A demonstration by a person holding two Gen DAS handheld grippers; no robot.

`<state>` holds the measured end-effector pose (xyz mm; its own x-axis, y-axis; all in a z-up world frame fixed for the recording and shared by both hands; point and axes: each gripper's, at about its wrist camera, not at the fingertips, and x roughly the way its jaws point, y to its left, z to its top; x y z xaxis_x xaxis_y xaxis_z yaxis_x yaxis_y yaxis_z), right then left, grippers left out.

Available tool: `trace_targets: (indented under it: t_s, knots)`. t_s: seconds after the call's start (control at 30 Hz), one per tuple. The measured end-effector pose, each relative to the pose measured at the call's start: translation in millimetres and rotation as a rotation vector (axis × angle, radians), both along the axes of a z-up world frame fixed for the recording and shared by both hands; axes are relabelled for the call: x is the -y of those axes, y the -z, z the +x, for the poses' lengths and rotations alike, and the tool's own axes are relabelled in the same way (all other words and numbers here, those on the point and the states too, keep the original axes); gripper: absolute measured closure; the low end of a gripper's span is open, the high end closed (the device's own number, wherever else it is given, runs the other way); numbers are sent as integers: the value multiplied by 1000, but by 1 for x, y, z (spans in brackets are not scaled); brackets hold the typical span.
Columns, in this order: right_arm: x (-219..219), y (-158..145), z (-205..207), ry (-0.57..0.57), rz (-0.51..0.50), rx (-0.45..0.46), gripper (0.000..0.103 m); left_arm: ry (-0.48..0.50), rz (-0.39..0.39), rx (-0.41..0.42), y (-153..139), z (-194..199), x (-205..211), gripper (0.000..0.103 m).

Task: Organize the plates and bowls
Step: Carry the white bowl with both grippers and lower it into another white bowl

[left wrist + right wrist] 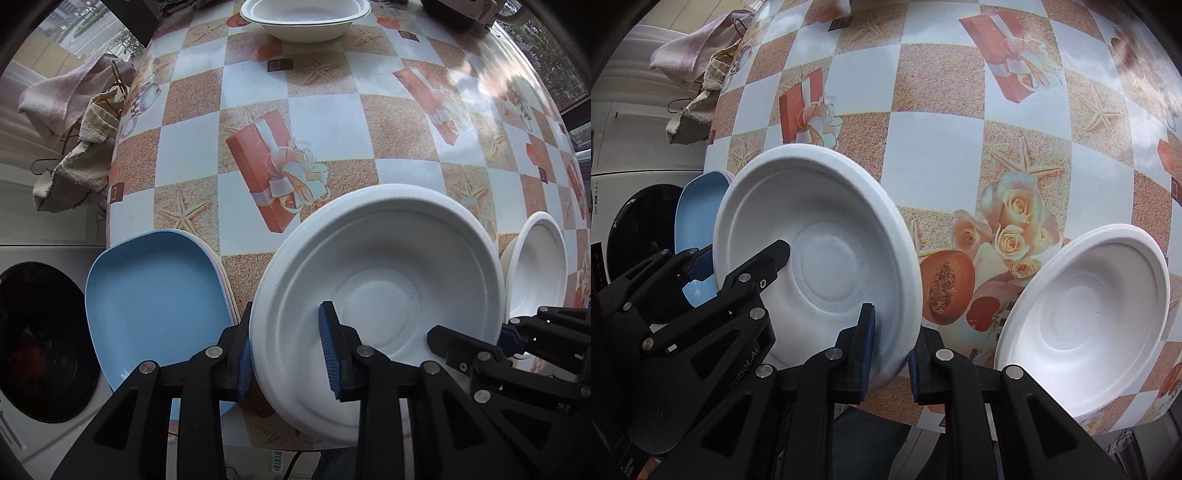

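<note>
Looking through the left wrist view: left gripper (pixel 290 354) pinches the near-left rim of a white bowl (pixel 384 295), one blue pad (pixel 330 350) inside the bowl, the other outside under the rim. Bowl is tilted, far edge over the desk (pixel 325 122), near edge past the desk's front. Right gripper (pixel 511 338) comes in from the right and meets the same bowl's right rim; this view doesn't show if it's clamped. Stack of flat plates with a blue plate (pixel 159 306) on top sits just left of the bowl, overhanging the desk edge. Second white bowl (pixel 537 269) just right of the held one. Third white bowl (pixel 304 18) at the far edge, well apart. Towels (pixel 74 122) hang off to the left; washing machine door (pixel 40 339) below them.

Right wrist view: right gripper (pixel 890 354) straddles the bowl's (pixel 816 240) near-right rim, one pad inside and one outside; rim sits between them, so it reads as pinched. Left gripper (pixel 738 262) holds the opposite rim, upper finger lying on the bowl's inner wall. Blue plate (pixel 698 218) peeks out behind the bowl on the left. Second bowl (pixel 1086 321) rests on the desk (pixel 934 147) at right, near the front edge, apart from the held bowl. Towels (pixel 698 70) top left.
</note>
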<state>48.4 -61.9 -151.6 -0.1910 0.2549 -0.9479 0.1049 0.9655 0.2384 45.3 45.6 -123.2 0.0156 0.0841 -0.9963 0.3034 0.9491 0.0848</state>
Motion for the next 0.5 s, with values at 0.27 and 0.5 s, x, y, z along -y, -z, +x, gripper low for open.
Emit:
trace_targets:
  t_s: [0.27,0.5]
  knots:
    - [32,-46,-16,49,-29,69,85,48,-52,52,-50,-19,26,69]
    - [82,-62,-47,183,-70,92,85,217,-79,72,-57,-32,77,68]
